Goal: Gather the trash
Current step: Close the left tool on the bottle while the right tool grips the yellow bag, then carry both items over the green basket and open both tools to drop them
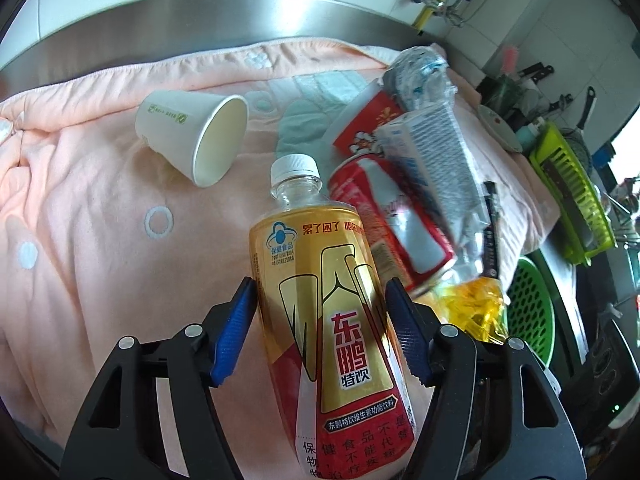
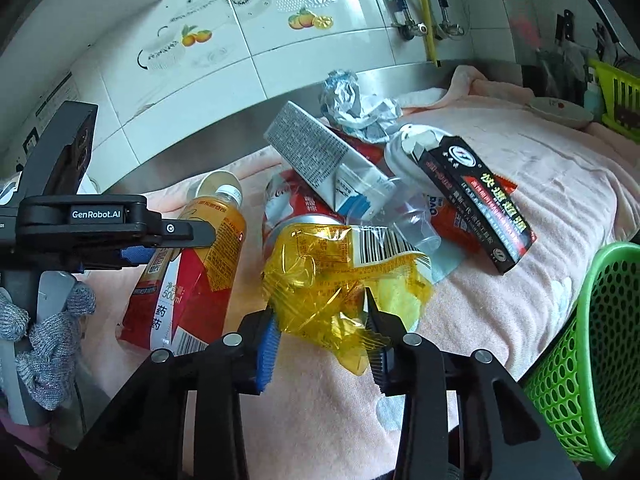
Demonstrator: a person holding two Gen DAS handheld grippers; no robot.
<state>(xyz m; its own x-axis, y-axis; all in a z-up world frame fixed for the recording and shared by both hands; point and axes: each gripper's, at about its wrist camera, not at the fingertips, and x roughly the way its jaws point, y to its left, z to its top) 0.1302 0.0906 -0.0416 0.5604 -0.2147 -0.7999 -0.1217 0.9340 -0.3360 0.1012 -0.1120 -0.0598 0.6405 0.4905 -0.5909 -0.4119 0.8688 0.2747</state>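
A gold and red drink bottle (image 1: 320,264) with a white cap lies on the pink towel (image 1: 100,240). My left gripper (image 1: 320,284) is closed around its middle, blue pads against both sides. The right wrist view shows that gripper (image 2: 176,236) over the same bottle (image 2: 200,256). My right gripper (image 2: 320,308) pinches a crumpled yellow wrapper (image 2: 340,264), which hangs between its pads. Behind it lie a red can (image 2: 296,204), a grey-white carton (image 2: 316,156), a clear plastic cup (image 2: 408,216), a black box (image 2: 480,204) and crumpled foil (image 2: 352,104). A white paper cup (image 1: 196,136) lies on its side to the left.
A green perforated basket (image 2: 592,340) stands at the towel's right edge. A steel backsplash (image 1: 200,36) and a tiled wall run behind. A lime dish rack (image 1: 568,192) and kitchen tools sit far right. A gloved hand (image 2: 48,340) holds the left gripper.
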